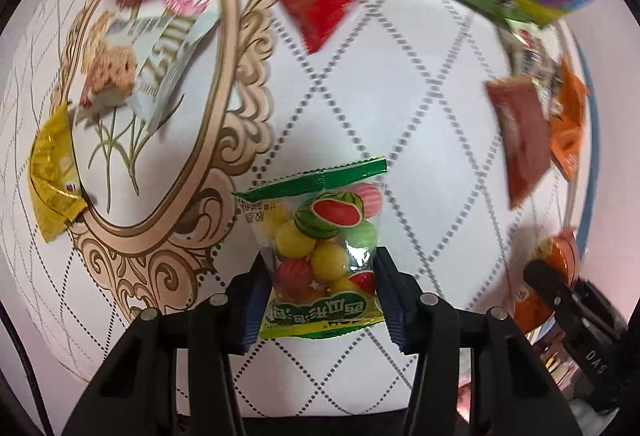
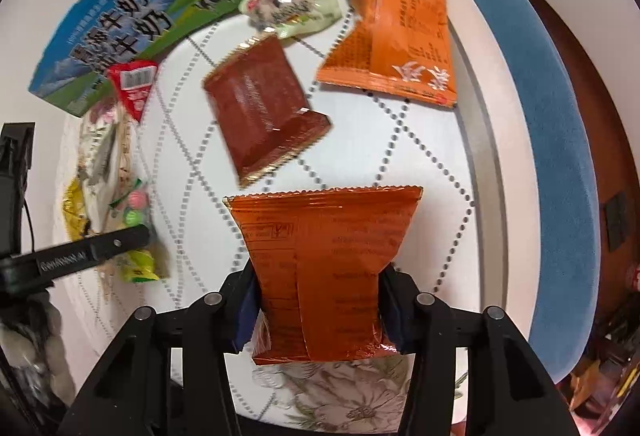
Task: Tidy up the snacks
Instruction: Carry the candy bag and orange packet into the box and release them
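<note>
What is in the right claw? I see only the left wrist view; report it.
Observer: The right claw is shut on a dark orange packet, with the back seam facing the camera.
Operator: My left claw grips the gum bag. Name what lies straight ahead of the right one.
Observer: A brown packet, lying flat, apart from the held one.
Operator: Tell me what sits beyond it.
Observer: A pale green packet, beside the milk carton.
</note>
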